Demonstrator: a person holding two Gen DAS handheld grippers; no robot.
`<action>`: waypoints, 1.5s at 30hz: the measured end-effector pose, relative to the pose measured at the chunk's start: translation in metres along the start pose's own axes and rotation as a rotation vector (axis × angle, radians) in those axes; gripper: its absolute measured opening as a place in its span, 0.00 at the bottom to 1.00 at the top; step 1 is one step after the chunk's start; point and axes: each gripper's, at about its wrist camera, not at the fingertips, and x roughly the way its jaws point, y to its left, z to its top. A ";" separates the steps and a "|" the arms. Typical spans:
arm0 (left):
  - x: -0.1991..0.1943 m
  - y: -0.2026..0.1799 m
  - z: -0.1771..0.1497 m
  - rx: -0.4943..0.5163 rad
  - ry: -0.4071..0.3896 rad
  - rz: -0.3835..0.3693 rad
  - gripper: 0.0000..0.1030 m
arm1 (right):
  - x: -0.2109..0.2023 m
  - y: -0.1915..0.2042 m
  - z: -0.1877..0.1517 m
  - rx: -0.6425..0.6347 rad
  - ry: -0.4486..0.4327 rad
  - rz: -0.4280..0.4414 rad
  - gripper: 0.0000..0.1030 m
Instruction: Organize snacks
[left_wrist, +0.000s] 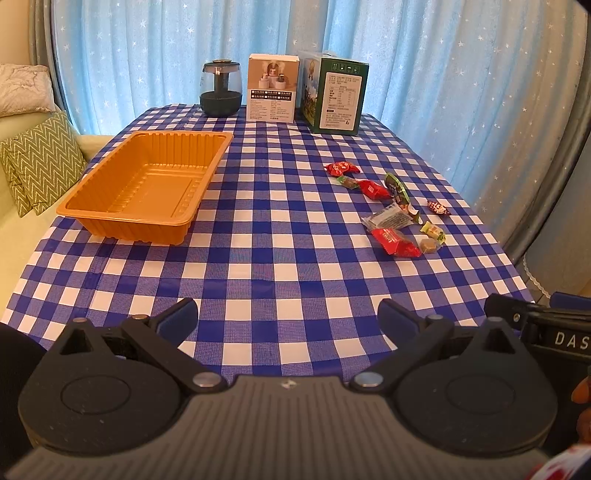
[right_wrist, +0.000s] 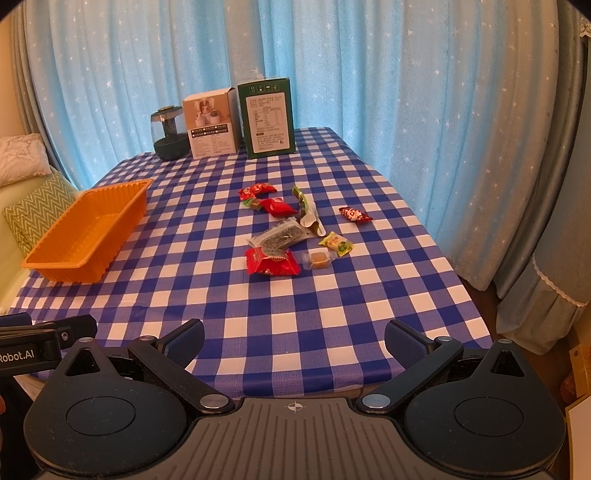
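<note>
indoors, checked tablecloth (right_wrist: 314, 306), starry blue curtains (right_wrist: 369, 74)

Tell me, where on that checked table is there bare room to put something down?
Bare cloth lies between the orange tray and the snack pile, and along the near edge by both open grippers. The back edge is crowded with two boxes and a jar.

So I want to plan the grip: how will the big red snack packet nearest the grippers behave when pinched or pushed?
The big red snack packet looks puffy and crinkled, so it probably gives under a pinch instead of staying stiff. Its glossy wrapper may slip between fingers. Lying flat on the checked tablecloth, it should slide, not roll, and seems light.
</note>
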 end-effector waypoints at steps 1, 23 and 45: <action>0.000 0.000 0.000 0.000 0.000 0.000 1.00 | 0.000 0.000 0.000 0.001 -0.001 0.000 1.00; 0.101 -0.045 0.045 0.192 0.000 -0.227 0.81 | 0.064 -0.057 0.027 0.087 -0.078 -0.043 0.96; 0.224 -0.115 0.055 0.718 0.058 -0.462 0.27 | 0.143 -0.077 0.040 0.221 -0.043 -0.059 0.75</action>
